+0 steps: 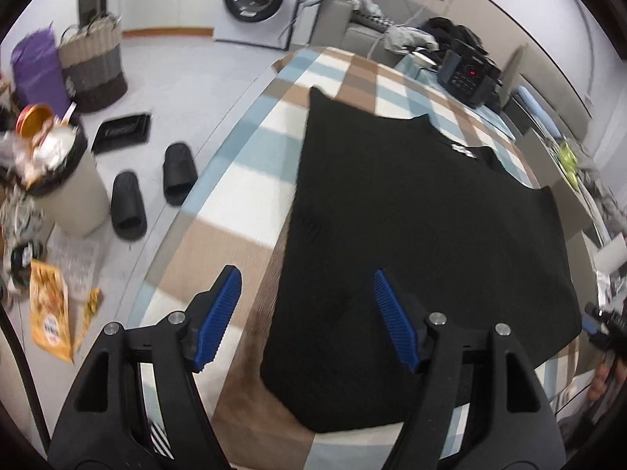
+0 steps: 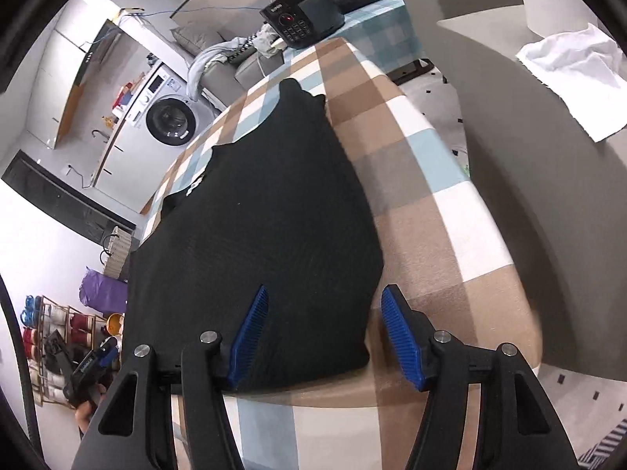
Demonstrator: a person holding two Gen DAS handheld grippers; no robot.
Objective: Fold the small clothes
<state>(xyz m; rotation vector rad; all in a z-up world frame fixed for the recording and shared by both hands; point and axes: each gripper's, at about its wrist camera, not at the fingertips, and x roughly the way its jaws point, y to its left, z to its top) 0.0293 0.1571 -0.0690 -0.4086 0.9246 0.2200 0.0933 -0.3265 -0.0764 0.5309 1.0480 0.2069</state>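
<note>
A: Fingers (image 1: 219, 313) of the left gripper (image 1: 307, 319) stand apart, blue ribbed pads facing each other, nothing clamped between them. Agree?

B: Agreed. Released. They hang above the near left edge of the black garment (image 1: 423, 235); one pad is over the cloth, the other over the checked cover (image 1: 235, 192).

A: Right gripper (image 2: 325, 335)?

B: Same reading. Its fingers (image 2: 399, 337) are spread and empty, poised over the garment's near right corner. No pad presses the fabric.

A: Garment position?

B: Spread flat on the counter, which carries the brown, white and blue checked cover. A small white label shows near its far edge.

A: Surroundings, outward?

B: Black device with keypad and red light (image 2: 301, 19) at the far end of the counter. On the floor to the left: pair of black slippers (image 1: 153, 192), full bin (image 1: 66, 180), woven basket (image 1: 94, 66). Washing machine (image 1: 260, 0) against the back wall. White cloth (image 2: 576, 78) on a grey surface to the right.
</note>
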